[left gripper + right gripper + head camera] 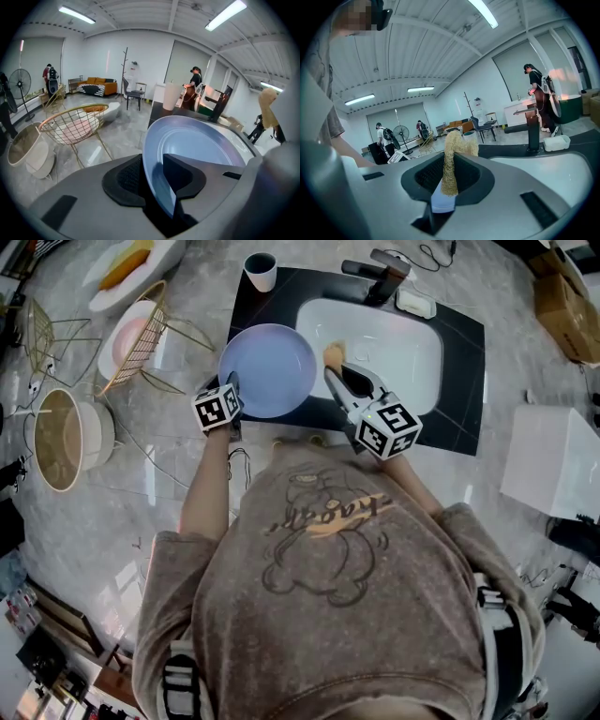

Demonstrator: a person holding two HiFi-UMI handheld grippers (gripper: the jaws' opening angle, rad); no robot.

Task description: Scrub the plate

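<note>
My desk (141, 493) carries a white sink (412, 352) toward its far edge. The blue plate (267, 367) sits tilted at the sink's left rim. My left gripper (230, 392) has its jaws clamped on the plate's near-left rim. My right gripper (339, 373), just right of the plate over the sink, is closed on a straw-coloured scrubber (332, 356).

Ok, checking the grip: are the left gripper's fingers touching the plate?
Touching. The left gripper view shows the fingers clamped on the plate at its rim.
</note>
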